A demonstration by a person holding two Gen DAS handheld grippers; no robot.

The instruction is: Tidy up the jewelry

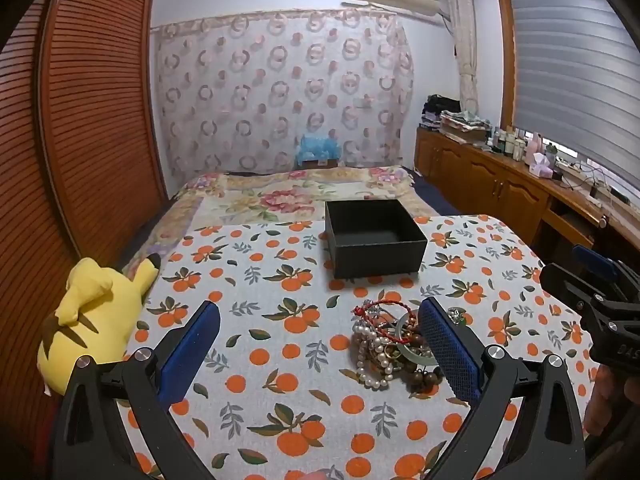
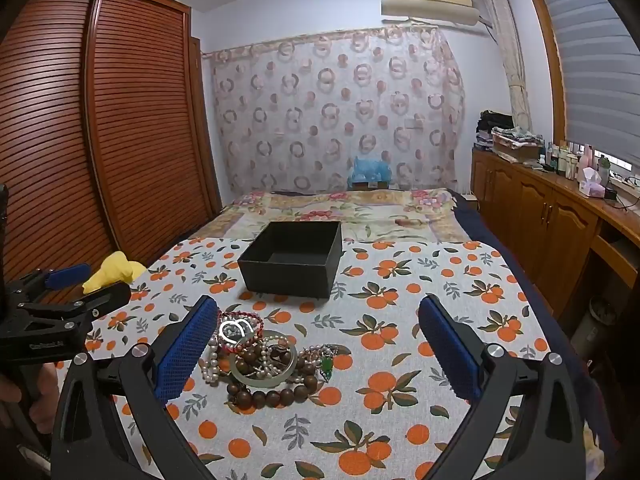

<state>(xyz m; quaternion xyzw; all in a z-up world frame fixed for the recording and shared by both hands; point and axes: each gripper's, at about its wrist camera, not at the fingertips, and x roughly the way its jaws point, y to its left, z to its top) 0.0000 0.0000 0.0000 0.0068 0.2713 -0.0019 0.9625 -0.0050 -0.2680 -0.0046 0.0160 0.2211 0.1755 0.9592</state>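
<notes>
A tangled pile of jewelry (image 1: 394, 346) lies on the orange-print cloth: white pearl strands, a red cord bracelet, a pale green bangle, brown wooden beads. It also shows in the right wrist view (image 2: 266, 356). An open, empty black box (image 1: 374, 238) stands behind the pile, seen too in the right wrist view (image 2: 294, 258). My left gripper (image 1: 320, 344) is open, low over the cloth, its right finger beside the pile. My right gripper (image 2: 318, 344) is open, its left finger next to the pile. Neither holds anything.
A yellow plush toy (image 1: 94, 312) lies at the cloth's left edge. A floral bedspread (image 1: 296, 194) stretches behind the box. A slatted wooden wardrobe (image 1: 92, 120) stands on the left, and wooden cabinets (image 1: 500, 184) with bottles run along the right.
</notes>
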